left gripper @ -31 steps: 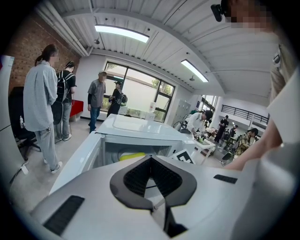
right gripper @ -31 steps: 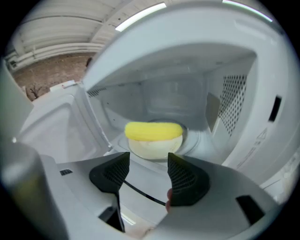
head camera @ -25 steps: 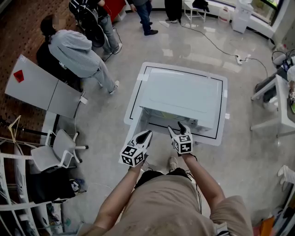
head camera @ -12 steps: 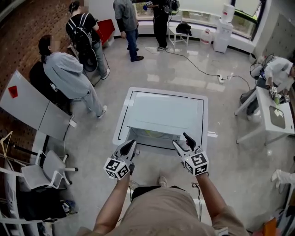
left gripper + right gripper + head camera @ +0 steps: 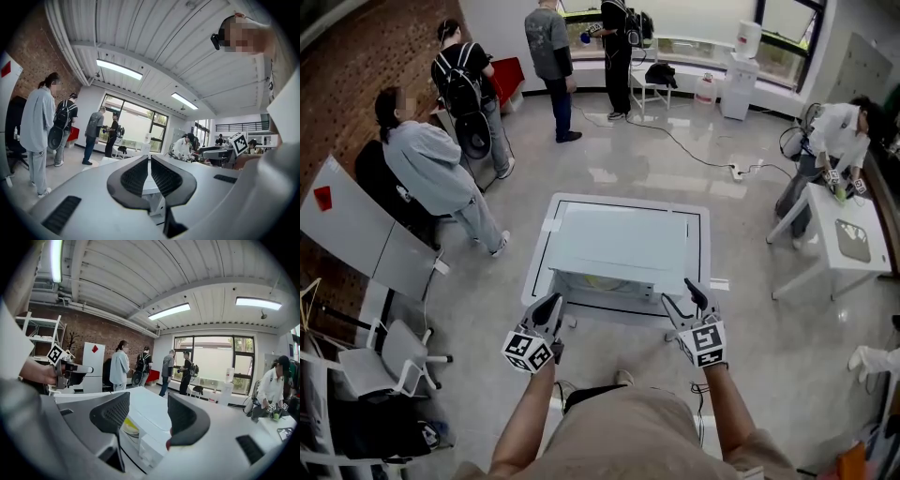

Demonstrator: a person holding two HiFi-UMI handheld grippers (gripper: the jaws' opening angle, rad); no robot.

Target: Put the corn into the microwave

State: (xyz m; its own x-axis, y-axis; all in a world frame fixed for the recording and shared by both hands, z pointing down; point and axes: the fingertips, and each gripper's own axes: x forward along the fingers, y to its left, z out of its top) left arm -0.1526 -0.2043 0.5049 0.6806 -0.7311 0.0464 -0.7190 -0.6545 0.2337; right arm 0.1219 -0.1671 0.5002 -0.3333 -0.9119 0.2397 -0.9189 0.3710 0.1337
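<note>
Worn: beige short-sleeved top (image 5: pixel 628 436). Both left claw (image 5: pixel 551 305) and right claw (image 5: pixel 678 292): pale grey bodies, dark ribbed pads (image 5: pixel 136 176), white cubes (image 5: pixel 528 351) with black square markers behind.

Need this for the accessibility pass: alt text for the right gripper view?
The right gripper's jaws stand apart and empty, aimed over a white microwave with something yellow on a plate in its open front. Behind, people stand in a brick-walled room with large windows.
</note>
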